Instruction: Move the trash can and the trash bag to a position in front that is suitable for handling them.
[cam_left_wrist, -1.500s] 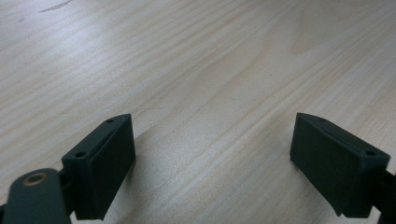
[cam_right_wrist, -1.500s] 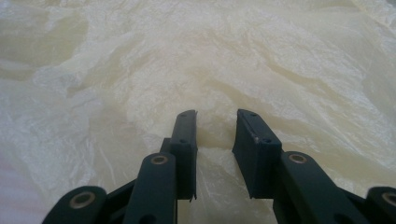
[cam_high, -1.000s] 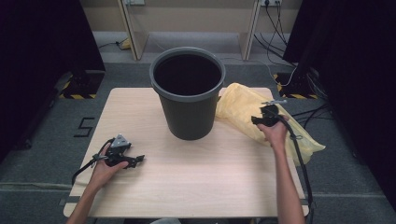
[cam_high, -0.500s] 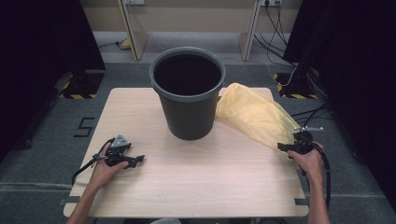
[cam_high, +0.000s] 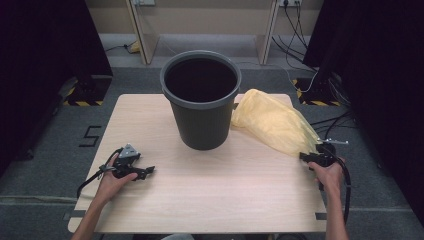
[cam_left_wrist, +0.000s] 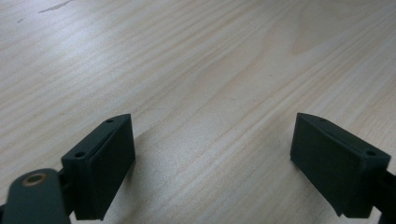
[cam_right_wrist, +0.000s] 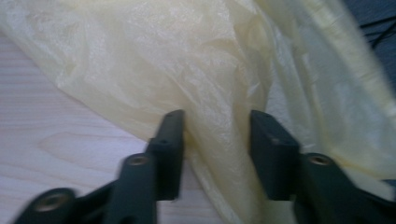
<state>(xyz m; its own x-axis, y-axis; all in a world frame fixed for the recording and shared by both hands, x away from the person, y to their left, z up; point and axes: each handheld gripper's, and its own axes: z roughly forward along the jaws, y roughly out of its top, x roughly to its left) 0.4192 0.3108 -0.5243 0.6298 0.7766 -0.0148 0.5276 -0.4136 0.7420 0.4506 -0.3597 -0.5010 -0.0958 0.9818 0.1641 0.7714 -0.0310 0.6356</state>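
Note:
A crumpled pale yellow plastic bag (cam_high: 270, 122) lies on the wooden table (cam_high: 210, 200) to the right of a dark grey bucket (cam_high: 202, 115), against its side. My right gripper (cam_high: 306, 156) is at the bag's near right tip by the table's right edge. In the right gripper view a fold of the bag (cam_right_wrist: 187, 60) runs between the jaws of that gripper (cam_right_wrist: 217, 149); they have just been closing and still stand apart, with no clear pinch. My left gripper (cam_high: 147, 171) rests low over the table's left front, open (cam_left_wrist: 212, 158), with bare wood between its jaws.
The bucket stands upright at the table's back middle, its dark inside showing no contents. Cables (cam_high: 325, 120) trail over the floor to the right of the table. Black curtains flank both sides.
My right hand has moved from the bag's middle near the bucket, toward the person and rightward, down to the bag's near tip. The left hand has stayed put.

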